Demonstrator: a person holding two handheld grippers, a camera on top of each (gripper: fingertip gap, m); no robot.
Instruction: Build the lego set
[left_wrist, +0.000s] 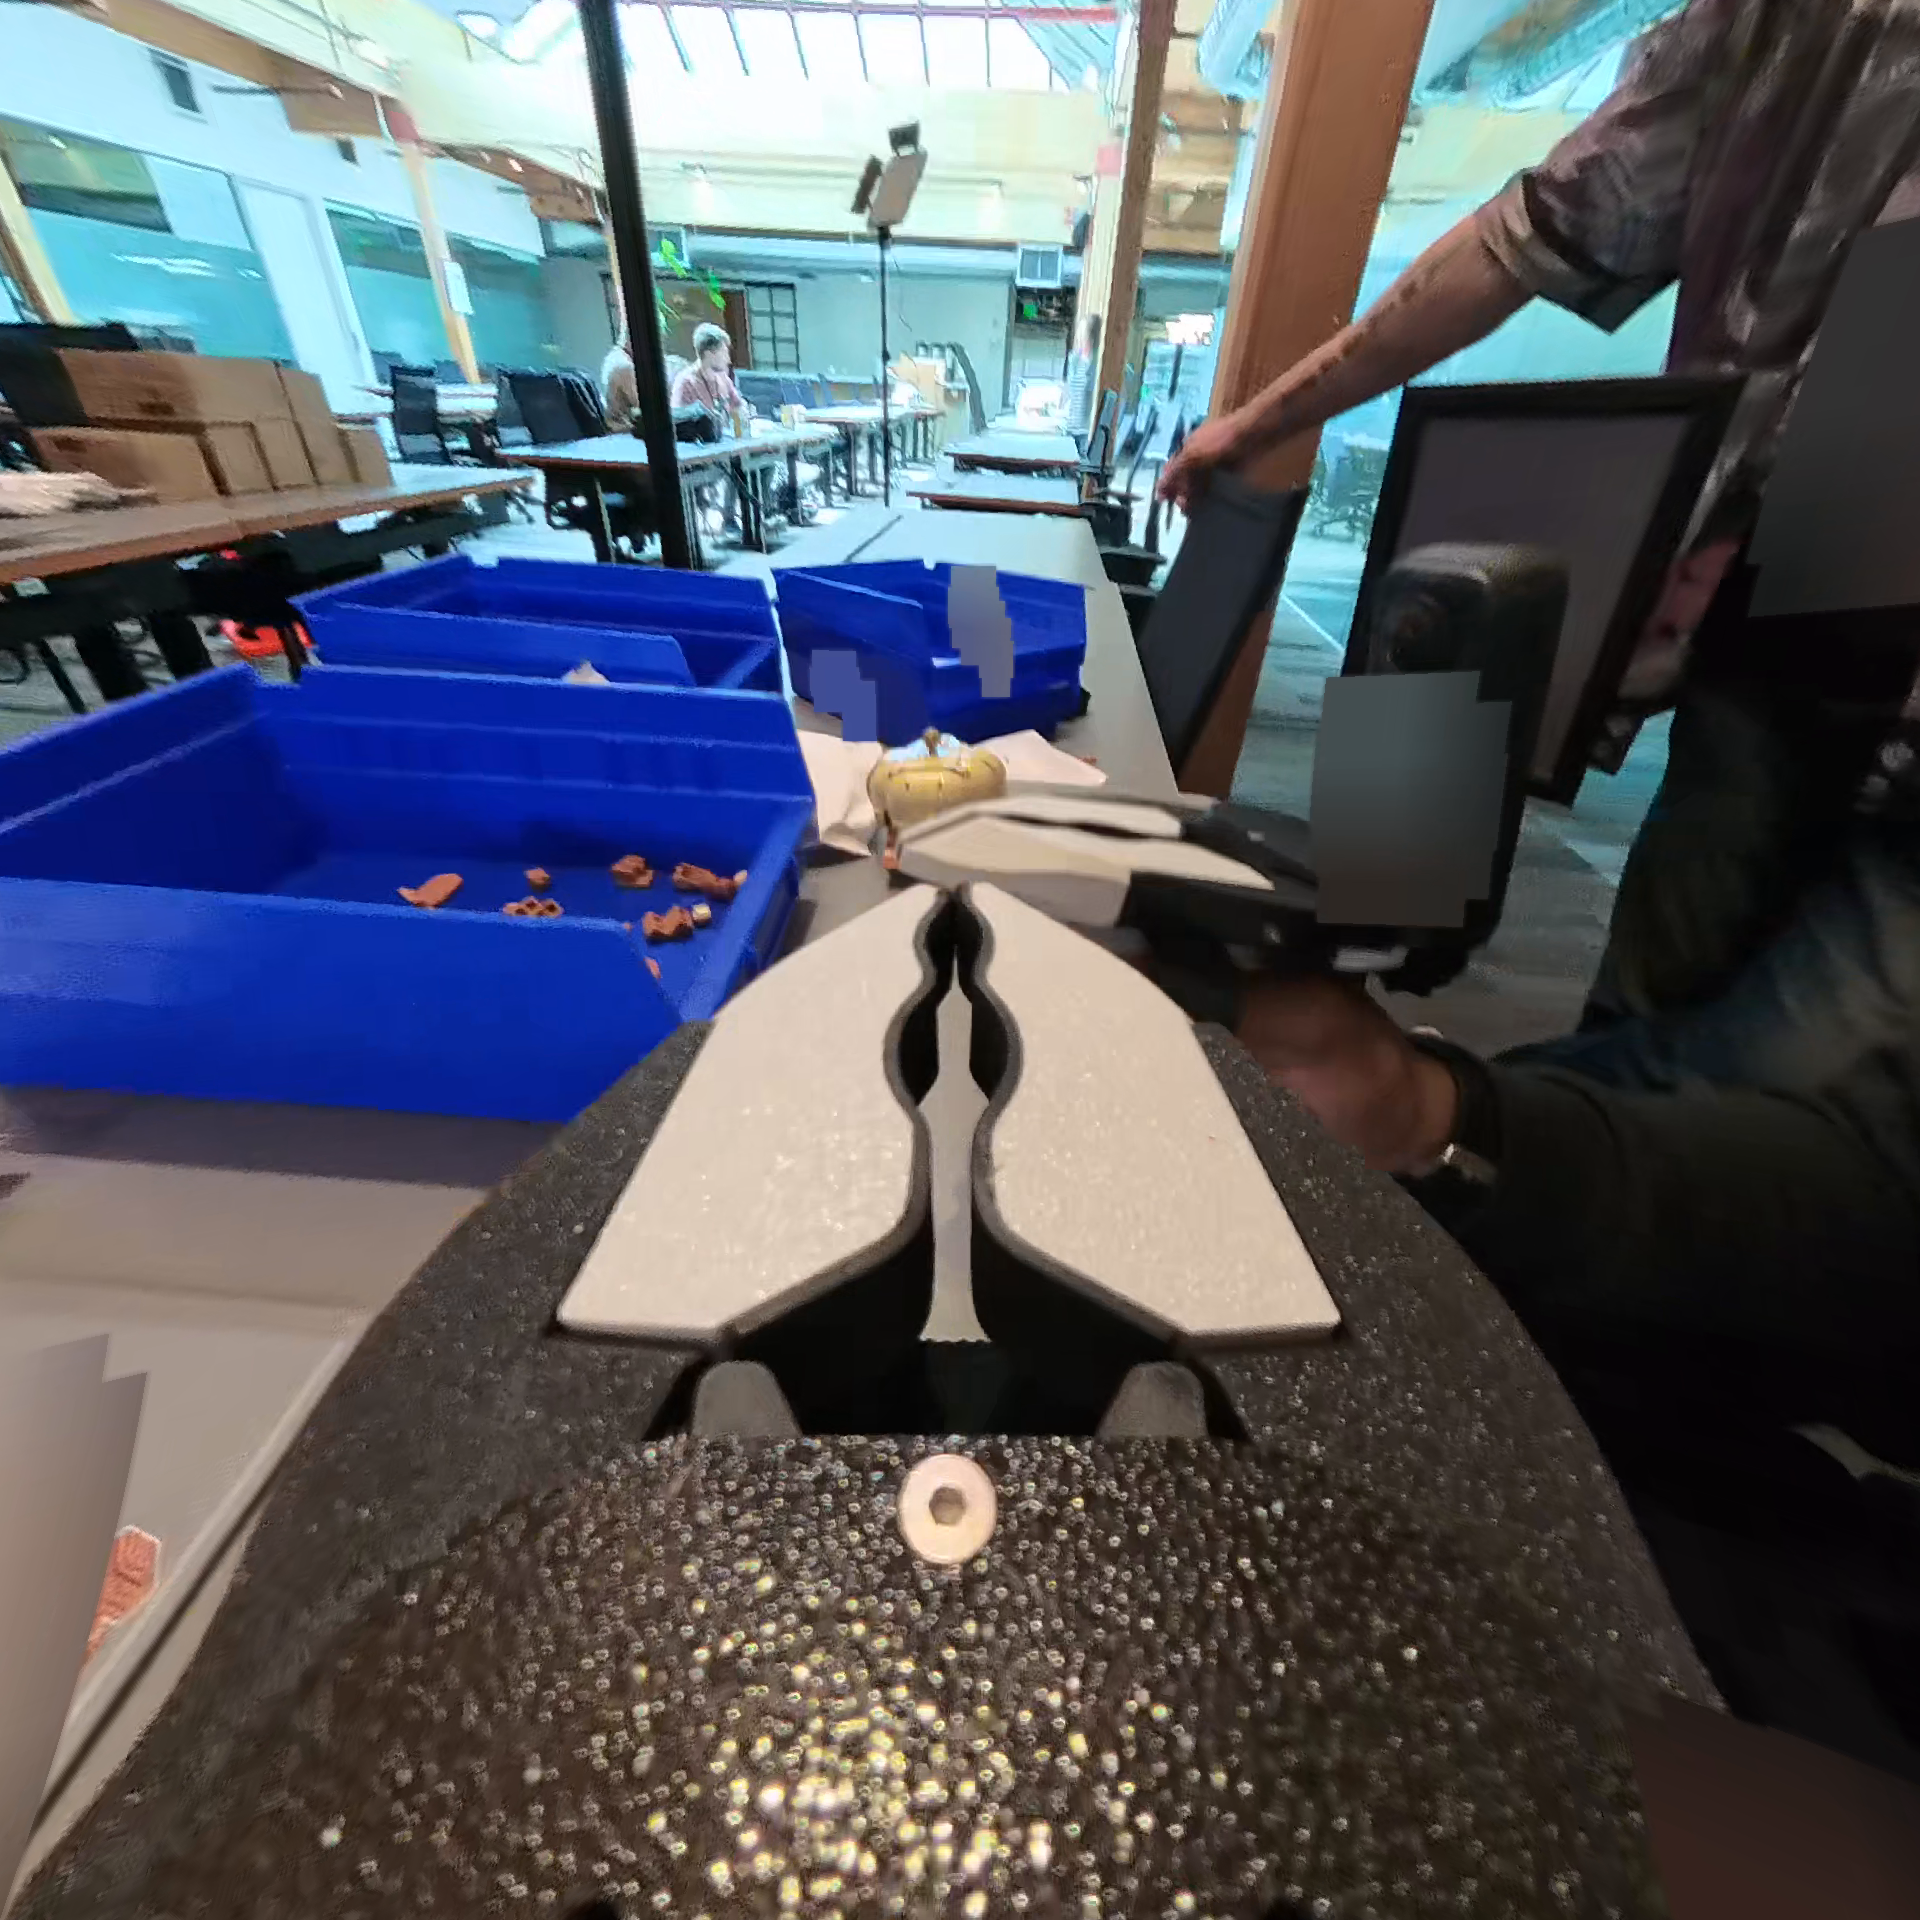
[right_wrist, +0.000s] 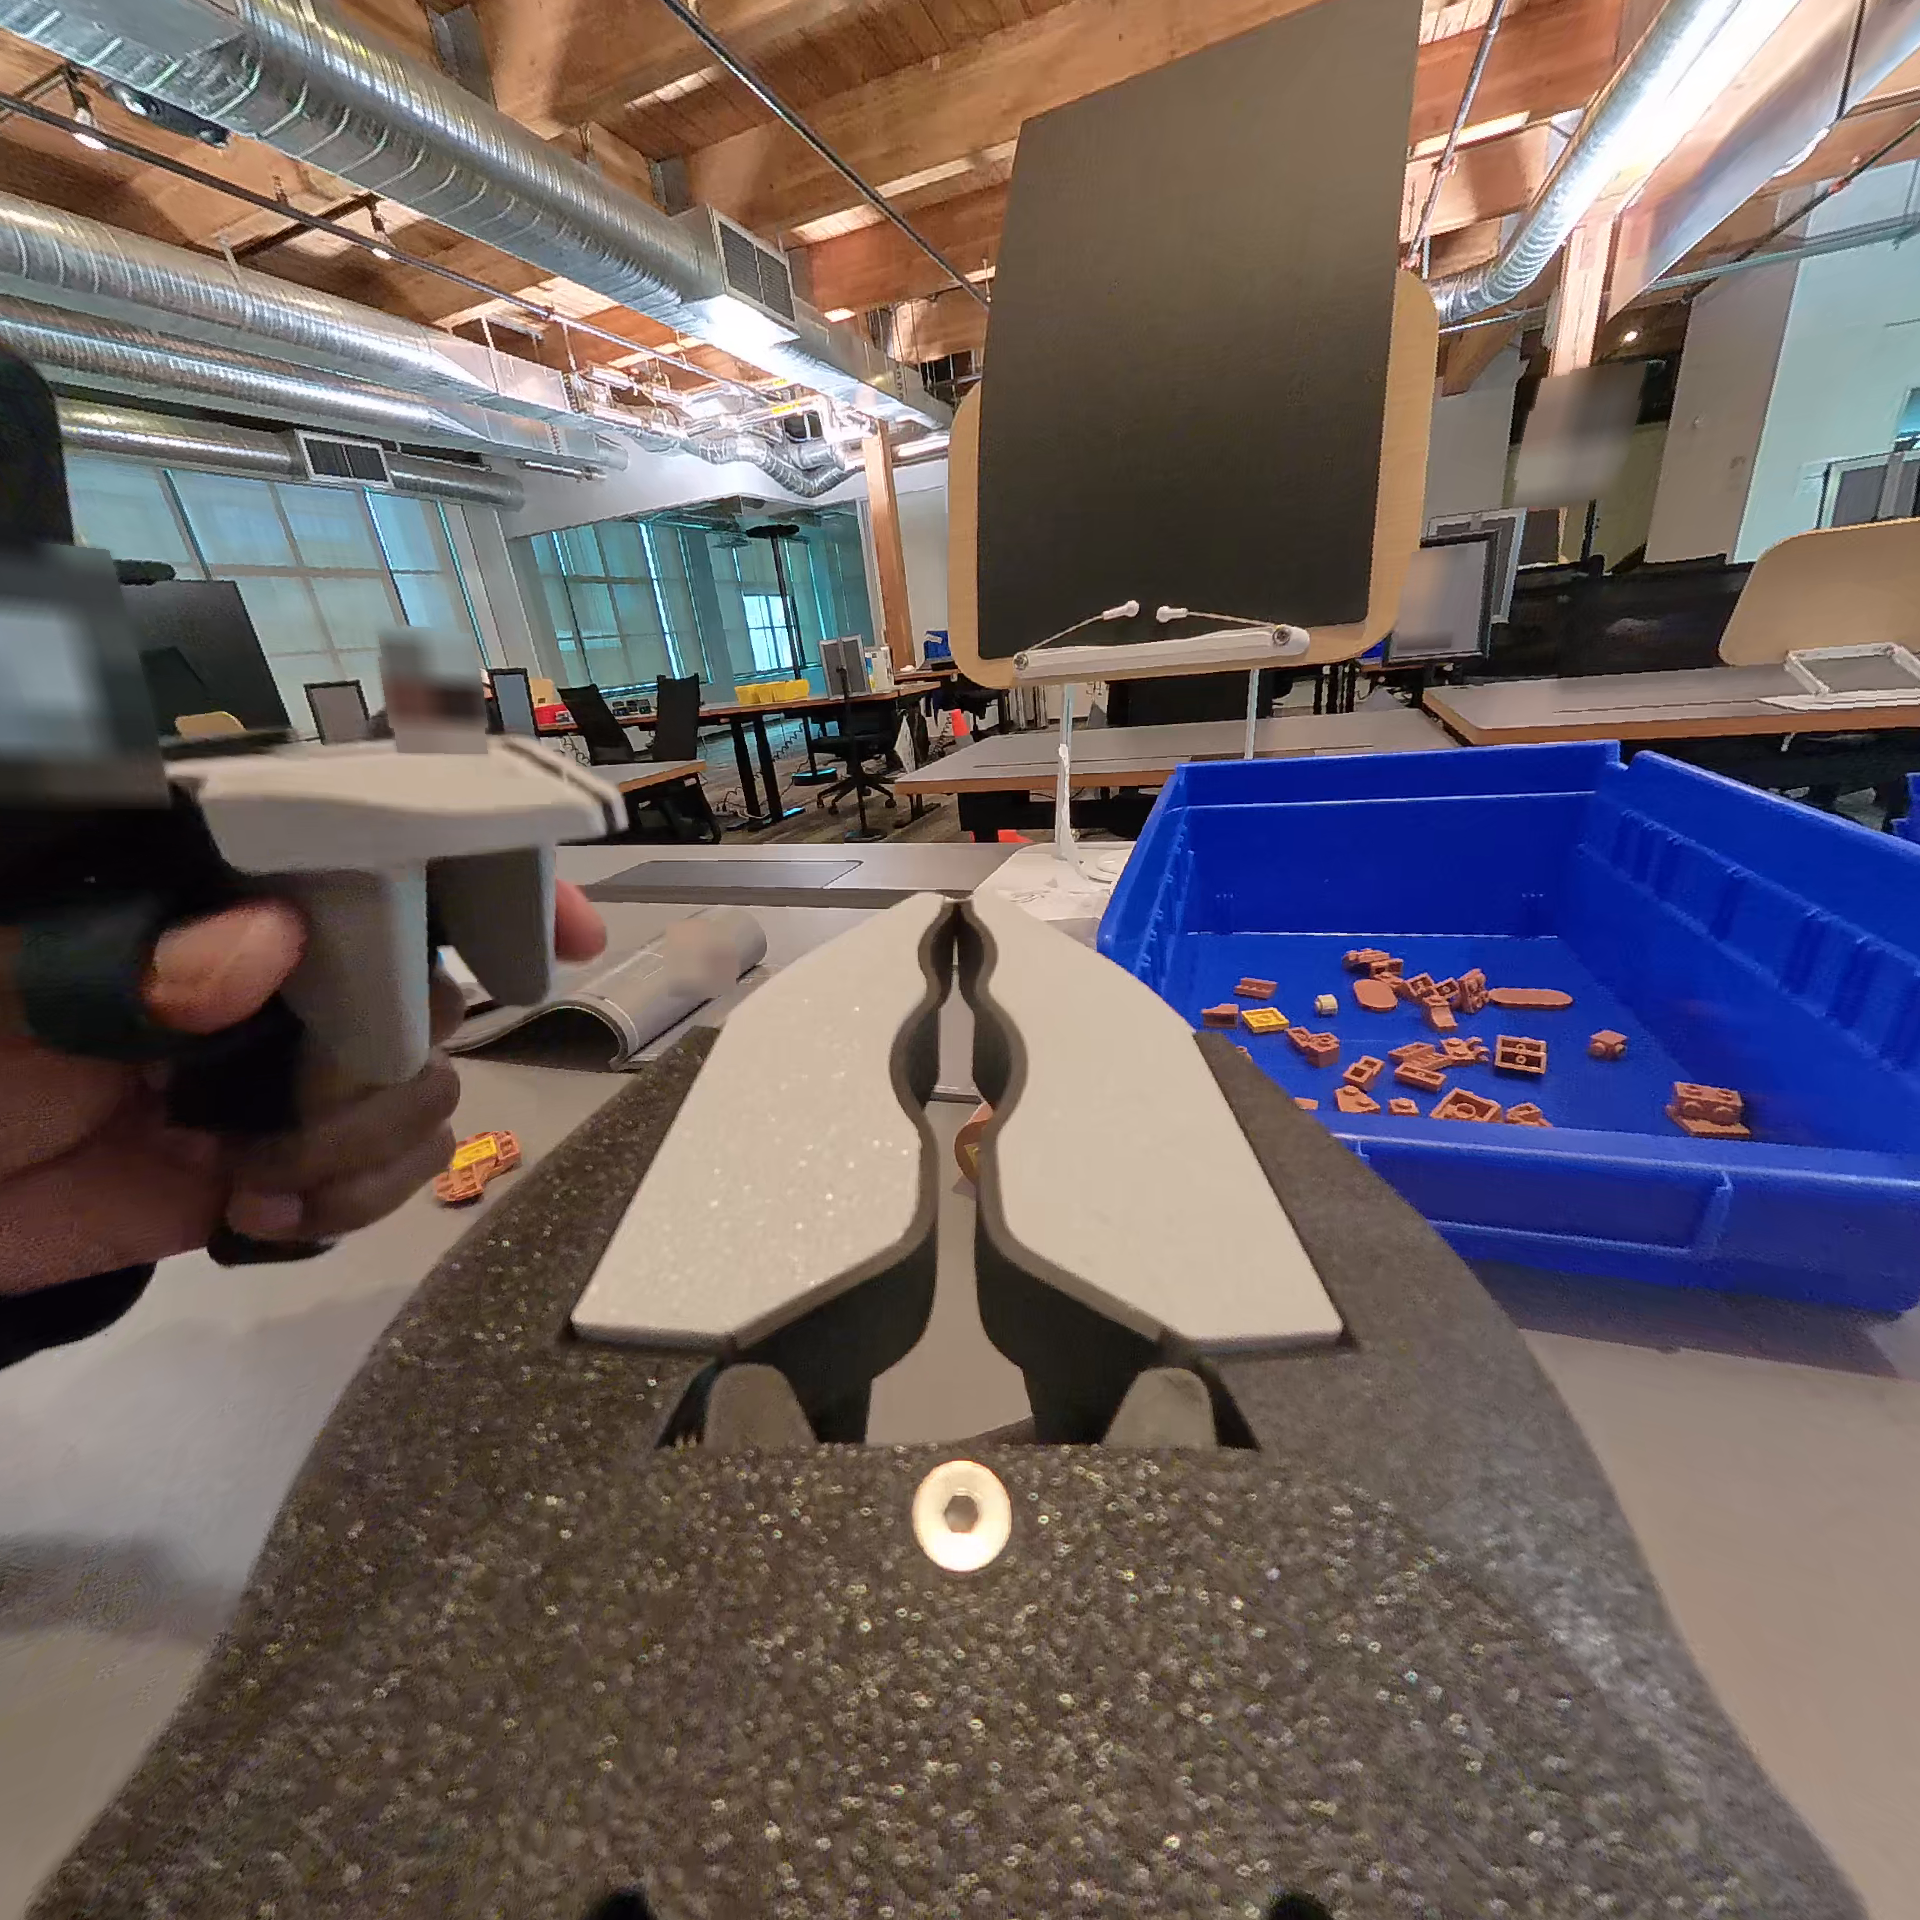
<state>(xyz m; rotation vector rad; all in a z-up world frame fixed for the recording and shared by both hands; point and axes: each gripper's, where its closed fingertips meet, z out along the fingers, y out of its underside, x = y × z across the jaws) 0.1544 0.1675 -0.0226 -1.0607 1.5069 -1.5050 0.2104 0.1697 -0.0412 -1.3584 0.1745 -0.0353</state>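
Observation:
My left gripper (left_wrist: 956, 902) is shut with nothing between its fingers, just above the grey table beside a blue bin (left_wrist: 312, 997) that holds brown bricks (left_wrist: 644, 883). My right gripper (left_wrist: 902, 850) reaches in from the right just beyond it, close to a gold, pumpkin-shaped object (left_wrist: 935, 774) on white paper. In the right wrist view my right gripper (right_wrist: 956, 912) is shut and empty. A blue bin (right_wrist: 1558, 1226) with several brown bricks (right_wrist: 1455, 1049) stands to its right. My left gripper (right_wrist: 608, 805) shows at the left, held in a hand. A small orange and yellow piece (right_wrist: 478, 1164) lies on the table.
Two more blue bins (left_wrist: 540, 623) (left_wrist: 935, 644) stand farther back. A person (left_wrist: 1714, 208) stands at the right, touching a black panel (left_wrist: 1226, 613). An open booklet (right_wrist: 623, 997) lies on the table. A black board on a stand (right_wrist: 1195, 343) rises behind the bin. About 6 cm separates my left fingertips from my right.

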